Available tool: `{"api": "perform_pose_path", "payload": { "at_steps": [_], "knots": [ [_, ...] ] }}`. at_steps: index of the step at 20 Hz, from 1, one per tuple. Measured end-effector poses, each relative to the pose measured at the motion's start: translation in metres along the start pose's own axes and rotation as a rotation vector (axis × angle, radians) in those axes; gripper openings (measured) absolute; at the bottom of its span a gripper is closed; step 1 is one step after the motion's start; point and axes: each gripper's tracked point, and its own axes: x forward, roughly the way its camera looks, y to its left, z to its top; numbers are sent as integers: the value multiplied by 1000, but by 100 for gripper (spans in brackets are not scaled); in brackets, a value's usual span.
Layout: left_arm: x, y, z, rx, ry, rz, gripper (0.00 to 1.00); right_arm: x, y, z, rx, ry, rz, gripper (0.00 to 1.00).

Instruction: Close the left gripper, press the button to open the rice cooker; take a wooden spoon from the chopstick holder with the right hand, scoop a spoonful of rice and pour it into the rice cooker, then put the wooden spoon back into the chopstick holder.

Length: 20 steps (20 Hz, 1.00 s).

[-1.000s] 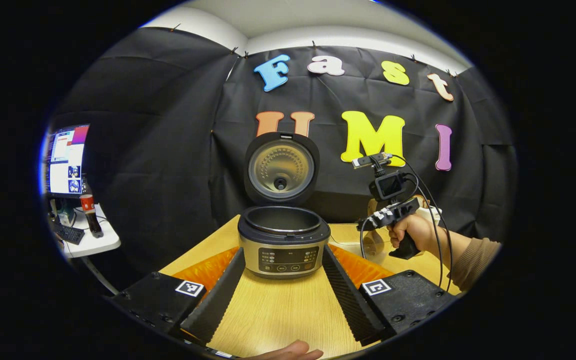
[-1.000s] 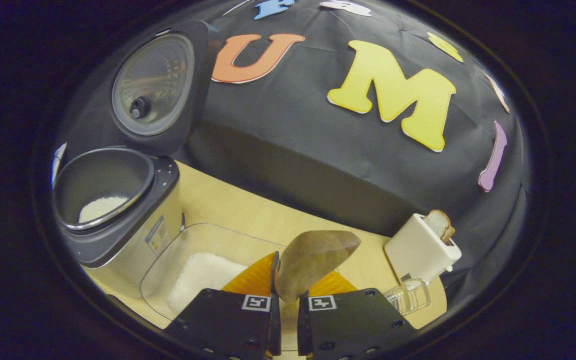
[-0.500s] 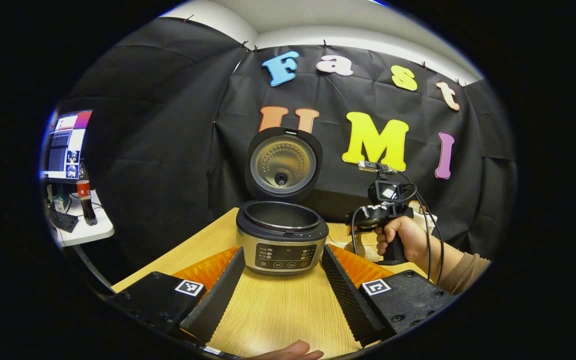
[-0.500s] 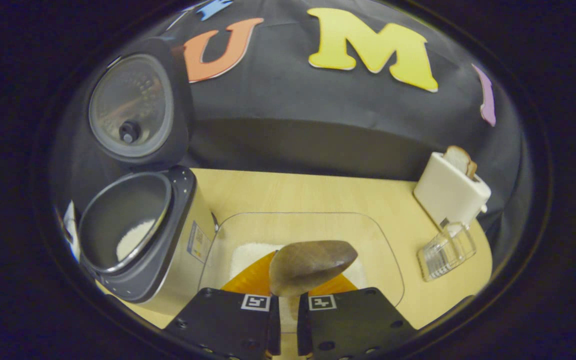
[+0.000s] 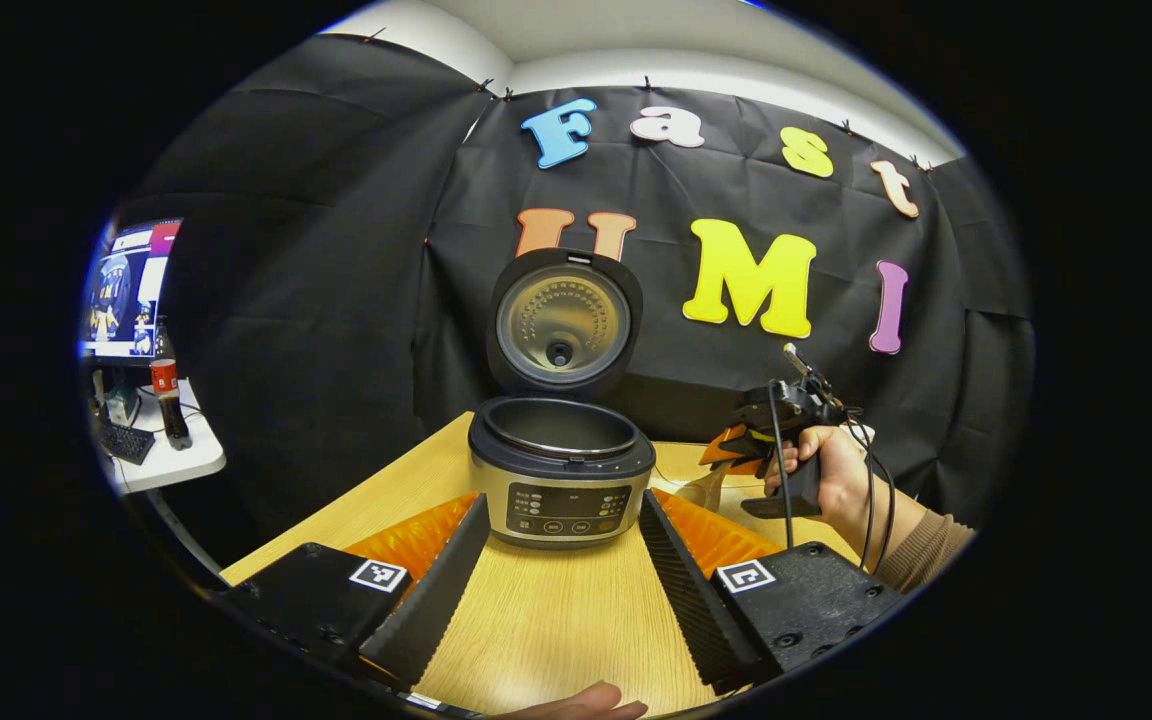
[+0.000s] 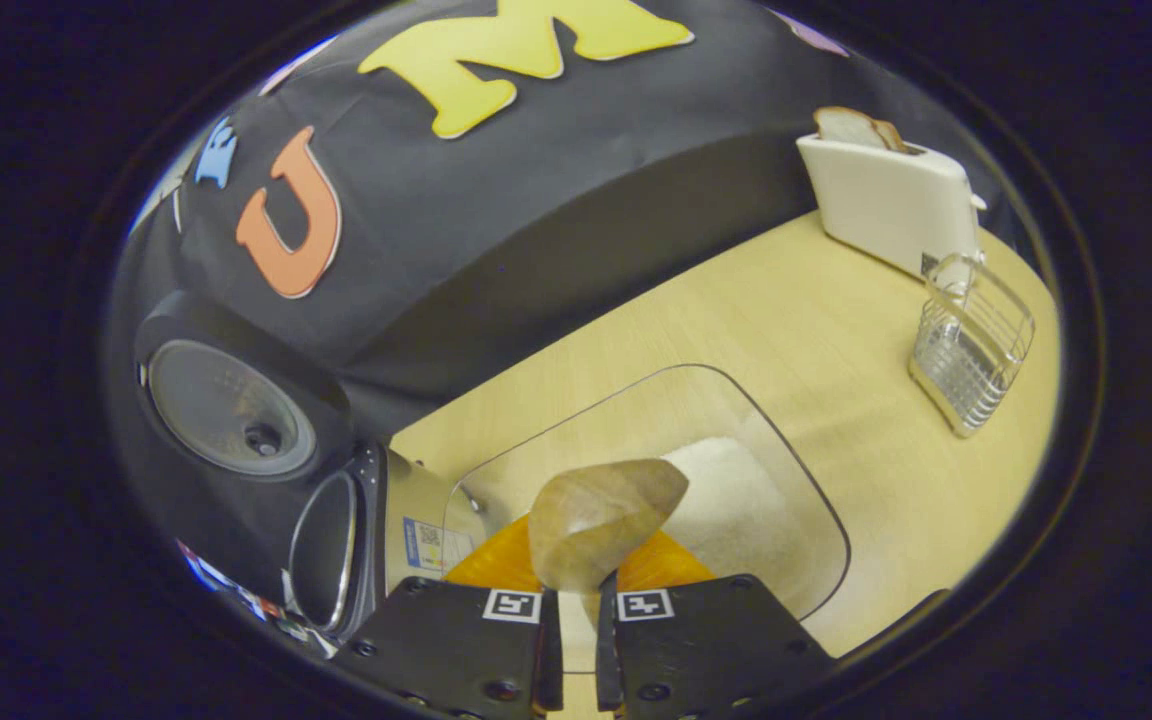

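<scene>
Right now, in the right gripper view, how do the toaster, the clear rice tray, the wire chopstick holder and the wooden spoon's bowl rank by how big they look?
1. Clear rice tray, widest by far.
2. Toaster and wooden spoon bowl look alike in size; the spoon sits right at the camera, so it is probably smaller.
3. Chopstick holder, smallest.

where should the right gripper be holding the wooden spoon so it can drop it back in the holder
By the handle, as now: the right gripper is shut on the wooden spoon below its bowl, which sticks out ahead of the fingers. The chopstick holder stands upright and opens upward, so come from above, probably handle end down.
</scene>
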Motion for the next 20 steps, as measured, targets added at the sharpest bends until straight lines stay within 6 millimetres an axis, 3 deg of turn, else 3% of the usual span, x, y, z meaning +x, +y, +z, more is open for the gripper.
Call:
{"api": "perform_pose_path", "payload": {
  "at_steps": [5,20],
  "knots": [
    [1,-1,-4,21,10,7,96,9,-5,6,227,68,121,13],
    [3,-2,-8,24,20,11,97,8,-4,21,344,43,238,13]
  ]
}}
